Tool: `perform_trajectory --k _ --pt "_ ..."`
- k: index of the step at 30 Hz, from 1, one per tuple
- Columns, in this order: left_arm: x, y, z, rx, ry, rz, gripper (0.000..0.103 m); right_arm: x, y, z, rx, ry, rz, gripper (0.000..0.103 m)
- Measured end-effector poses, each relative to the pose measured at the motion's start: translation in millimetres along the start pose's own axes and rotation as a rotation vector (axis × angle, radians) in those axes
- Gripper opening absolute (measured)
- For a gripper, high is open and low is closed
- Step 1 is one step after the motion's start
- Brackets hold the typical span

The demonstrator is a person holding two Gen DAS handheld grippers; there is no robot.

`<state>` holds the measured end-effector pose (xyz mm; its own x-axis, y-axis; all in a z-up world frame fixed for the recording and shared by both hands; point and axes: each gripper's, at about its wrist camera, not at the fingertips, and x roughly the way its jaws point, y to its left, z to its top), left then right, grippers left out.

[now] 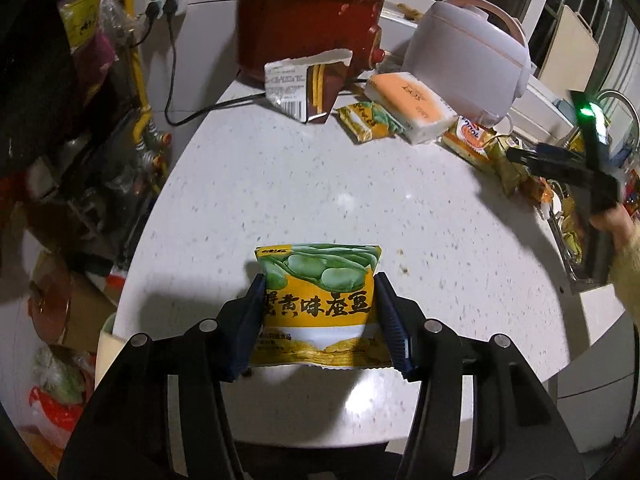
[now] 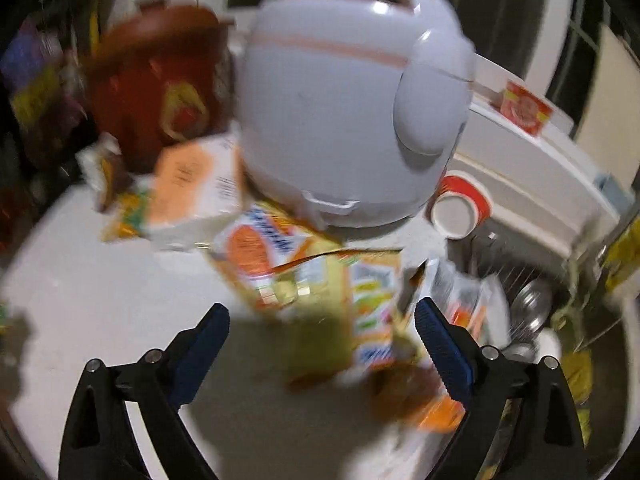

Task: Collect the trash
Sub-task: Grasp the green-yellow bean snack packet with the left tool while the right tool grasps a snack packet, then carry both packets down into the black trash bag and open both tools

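Note:
My left gripper point(image 1: 318, 320) is shut on a yellow and green bean snack packet point(image 1: 318, 300) and holds it over the white speckled counter point(image 1: 280, 184). My right gripper point(image 2: 322, 320) is open, its blue pads on either side of a blurred pile of orange and yellow wrappers point(image 2: 304, 276) on the counter near the sink edge. The right gripper also shows in the left wrist view point(image 1: 560, 160), over the wrappers point(image 1: 492, 148) at the counter's right. More trash lies at the back: a torn brown packet point(image 1: 308, 84), a small yellow packet point(image 1: 368, 122) and an orange and white pack point(image 1: 412, 104).
A brown pot point(image 1: 308, 20) and a white rice cooker point(image 1: 468, 60) stand at the back of the counter. A sink point(image 2: 532, 300) with dishes and a red and white cup point(image 2: 460, 208) lie to the right. Cluttered bags and boxes point(image 1: 60, 320) fill the floor at left.

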<state>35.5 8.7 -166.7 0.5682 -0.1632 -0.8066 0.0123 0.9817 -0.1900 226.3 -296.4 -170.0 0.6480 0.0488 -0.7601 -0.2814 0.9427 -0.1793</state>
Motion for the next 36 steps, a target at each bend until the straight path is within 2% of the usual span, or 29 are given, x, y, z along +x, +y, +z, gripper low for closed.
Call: perform_trajectory --k 4,5,6,7,8,13,17,20,24,28,31,36 --pt "-6 2 -8 -0.019 -0.001 0.013 0.052 36 -3 7 -0.034 0.095 -0.01 0.074" --pt "-8 3 -9 -0.025 -0.003 0.015 0.052 42 -3 8 -0.041 0.114 -0.022 0.065" --pt "-9 4 -10 -0.026 -0.004 0.016 0.052 47 -4 8 -0.04 0.133 -0.021 0.064" --pt "-11 5 -10 -0.029 -0.006 0.016 0.052 48 -5 7 -0.032 0.133 -0.021 0.055" --pt "-12 6 -11 -0.03 -0.008 0.014 0.052 45 -8 8 -0.013 0.13 -0.01 0.05" --pt "-15 11 -10 -0.024 -0.016 -0.001 0.052 2 -9 2 0.049 0.059 0.065 0.047" --pt "-23 13 -9 0.007 -0.023 -0.033 0.052 -54 -4 -8 0.093 -0.024 0.152 0.047" --pt "-33 16 -12 0.03 -0.023 -0.063 0.052 -104 14 -24 0.103 -0.078 0.265 0.047" --pt "-57 26 -29 0.085 -0.014 -0.11 0.052 -154 59 -50 0.083 -0.087 0.395 0.047" --pt "-85 43 -63 0.139 0.026 -0.138 0.052 -185 113 -85 0.052 -0.028 0.508 0.047" --pt "-93 61 -99 0.149 0.103 -0.156 0.052 -192 154 -113 0.029 0.053 0.554 0.047" --pt "-65 86 -156 0.153 0.248 -0.148 0.052 -168 217 -172 0.025 0.23 0.592 0.047"
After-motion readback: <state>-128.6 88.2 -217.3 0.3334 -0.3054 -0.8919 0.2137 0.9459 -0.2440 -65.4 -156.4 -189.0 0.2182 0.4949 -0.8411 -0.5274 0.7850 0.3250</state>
